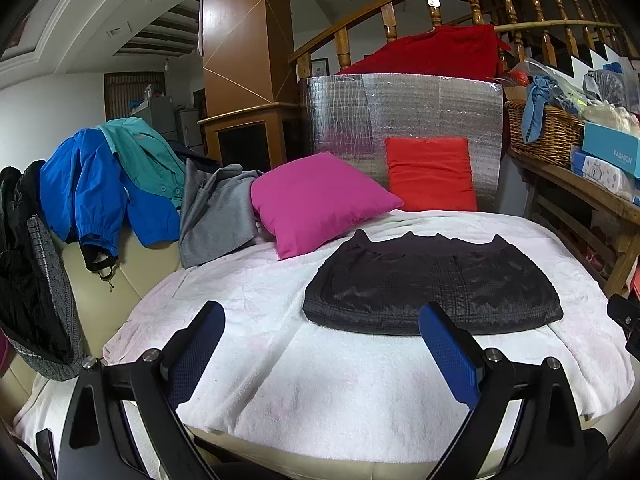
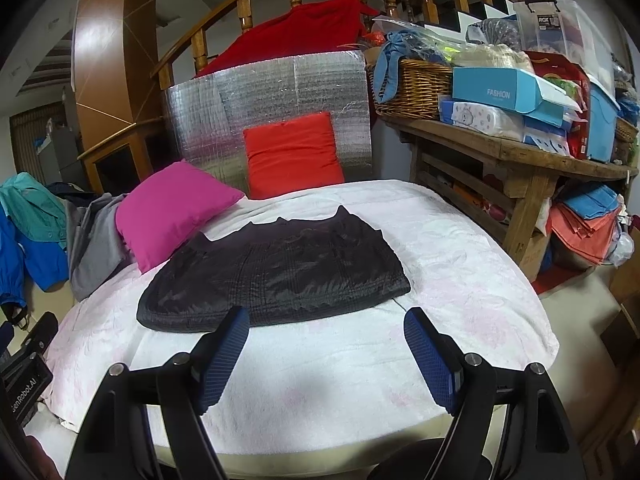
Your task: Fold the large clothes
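Observation:
A black quilted garment lies folded flat in a rectangle on the white blanket; it also shows in the right wrist view. My left gripper is open and empty, hovering above the blanket just before the garment's near edge, toward its left end. My right gripper is open and empty, just before the garment's near right corner. Neither touches the cloth. The white blanket spreads under both.
A magenta pillow and a red pillow lie behind the garment against a silver foil panel. Blue, teal and grey clothes pile on the left. A wooden shelf with boxes and a wicker basket stands right.

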